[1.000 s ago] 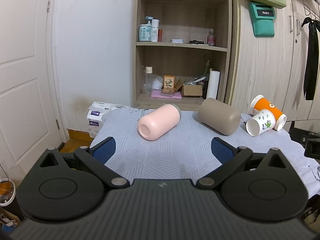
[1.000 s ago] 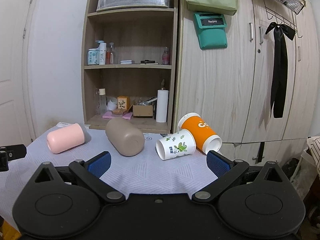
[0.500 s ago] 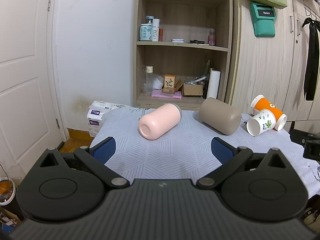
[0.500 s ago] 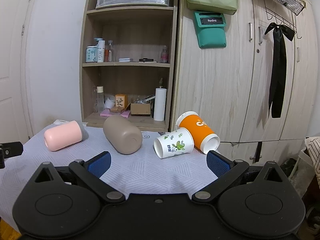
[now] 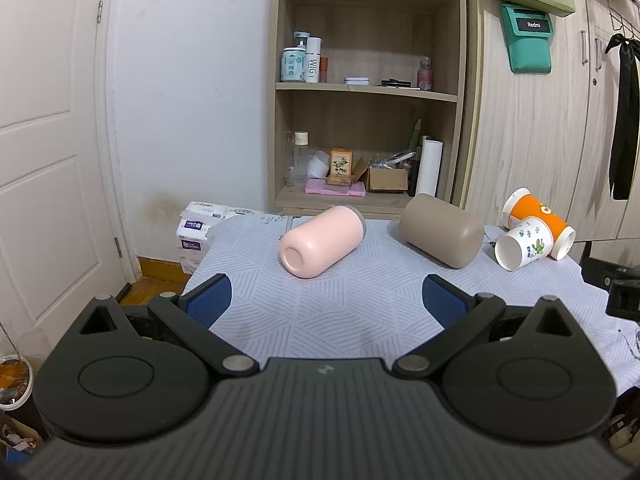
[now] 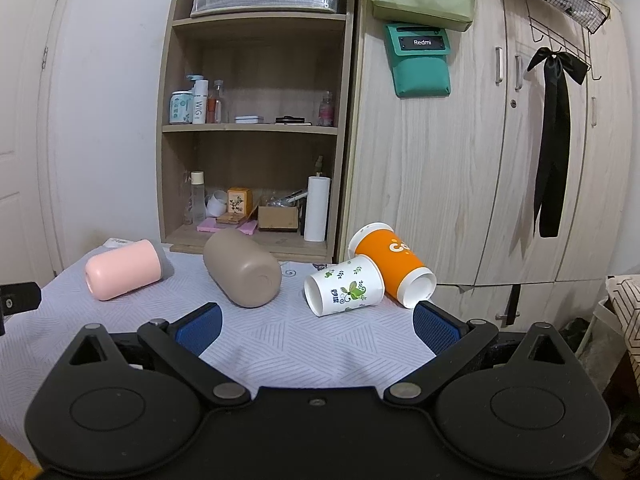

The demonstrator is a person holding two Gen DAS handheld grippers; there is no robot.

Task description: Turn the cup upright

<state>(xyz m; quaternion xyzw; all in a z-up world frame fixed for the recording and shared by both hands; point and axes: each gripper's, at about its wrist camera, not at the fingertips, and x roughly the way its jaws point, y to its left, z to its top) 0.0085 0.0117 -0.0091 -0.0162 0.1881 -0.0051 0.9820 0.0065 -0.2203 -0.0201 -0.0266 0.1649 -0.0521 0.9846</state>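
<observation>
Several cups lie on their sides on a table under a white patterned cloth [image 5: 352,312]: a pink cup [image 5: 320,240], a taupe cup [image 5: 440,236], a white leaf-print paper cup [image 5: 524,243] and an orange paper cup [image 5: 536,216]. My left gripper [image 5: 326,296] is open and empty, short of the pink cup. In the right wrist view the pink cup [image 6: 124,274], taupe cup [image 6: 242,268], white paper cup [image 6: 344,290] and orange cup [image 6: 394,264] show. My right gripper [image 6: 316,326] is open and empty, short of the white paper cup.
A wooden shelf unit [image 5: 368,92] with bottles and boxes stands behind the table, with wardrobe doors [image 6: 500,160] to its right. A white door [image 5: 48,160] is at the left. Tissue packs [image 5: 200,224] sit by the table's far left corner.
Both grippers have shifted slightly; the cups sit a little lower and farther left in the right wrist view. No cup has moved. Both grippers stay open.
</observation>
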